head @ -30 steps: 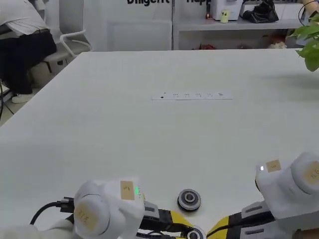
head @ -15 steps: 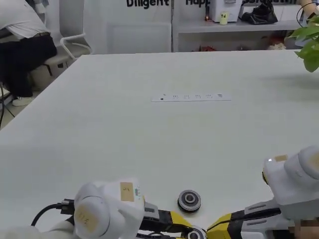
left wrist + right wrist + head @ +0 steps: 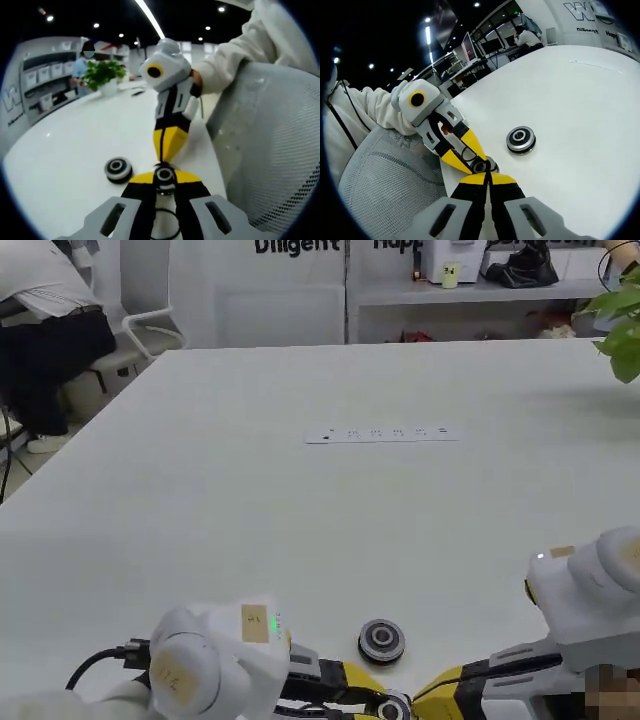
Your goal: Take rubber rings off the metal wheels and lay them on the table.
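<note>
In the head view, the left claw (image 3: 372,700) and the right claw (image 3: 420,703) meet at the bottom edge over a wheel (image 3: 393,708) that the frame cuts off, so the grip cannot be read from here. A second wheel (image 3: 381,639) lies flat on the white tabletop (image 3: 300,530) just beyond them, and a power strip (image 3: 383,434) sits well apart, farther out. The left gripper view shows what the head view hides. The left claw is grasping the wheel between its yellow tips, and the right claw comes in from above with its tips drawn to a point that touches the wheel's far rim. The second wheel lies to the left, apart from both claws. A plant (image 3: 102,75) stands at the far end and a mesh chair back (image 3: 270,150) rises on the right. In the right gripper view, the right claw is clenched to a thin slit with its tips against the wheel's rim. Whether a rubber ring is caught there cannot be told. The left claw reaches in from the left holding the wheel, and the second wheel rests ahead to the right, its dark rim plain.
</note>
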Demonstrator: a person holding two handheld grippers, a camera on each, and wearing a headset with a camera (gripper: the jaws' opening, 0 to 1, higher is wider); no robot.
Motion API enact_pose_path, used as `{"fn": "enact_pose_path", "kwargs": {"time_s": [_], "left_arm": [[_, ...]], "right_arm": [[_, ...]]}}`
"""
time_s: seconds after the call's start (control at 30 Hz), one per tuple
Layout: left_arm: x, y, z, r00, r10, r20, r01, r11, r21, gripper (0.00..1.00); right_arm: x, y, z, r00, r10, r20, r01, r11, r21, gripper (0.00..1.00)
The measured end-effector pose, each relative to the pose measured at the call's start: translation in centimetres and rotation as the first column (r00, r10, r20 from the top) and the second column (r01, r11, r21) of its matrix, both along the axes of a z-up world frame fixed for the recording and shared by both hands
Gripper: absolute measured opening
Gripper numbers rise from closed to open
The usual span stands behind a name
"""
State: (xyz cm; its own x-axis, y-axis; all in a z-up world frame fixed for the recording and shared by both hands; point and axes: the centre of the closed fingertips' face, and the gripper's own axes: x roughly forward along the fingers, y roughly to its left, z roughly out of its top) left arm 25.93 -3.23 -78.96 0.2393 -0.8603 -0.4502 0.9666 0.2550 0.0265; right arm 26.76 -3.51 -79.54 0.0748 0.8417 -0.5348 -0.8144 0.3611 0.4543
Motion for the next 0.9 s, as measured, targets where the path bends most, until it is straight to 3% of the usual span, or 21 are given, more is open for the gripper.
{"fn": "enact_pose_path", "kwargs": {"time_s": [0.7,0.8,0.87,0.9], "left_arm": [[0.2,0.2,-0.2,1.000,-0.005,0.014,0.005,1.000,0.010,0.14],[0.2,0.2,-0.2,1.000,-0.005,0.015,0.004,1.000,0.011,0.14],[0.2,0.1,-0.2,1.000,-0.003,0.017,0.003,1.000,0.012,0.14],[0.2,0.0,-0.1,1.000,-0.003,0.017,0.003,1.000,0.013,0.14]], "right_arm": [[-0.2,0.4,0.5,1.000,0.009,-0.002,-0.009,1.000,0.020,0.00],[-0.4,0.9,1.2,1.000,0.017,-0.013,-0.016,0.998,0.059,0.00],[0.0,1.7,2.9,1.000,-0.004,-0.018,0.006,0.989,0.145,0.00],[0.0,1.4,2.8,1.000,0.000,-0.016,0.002,0.993,0.122,0.00]]}}
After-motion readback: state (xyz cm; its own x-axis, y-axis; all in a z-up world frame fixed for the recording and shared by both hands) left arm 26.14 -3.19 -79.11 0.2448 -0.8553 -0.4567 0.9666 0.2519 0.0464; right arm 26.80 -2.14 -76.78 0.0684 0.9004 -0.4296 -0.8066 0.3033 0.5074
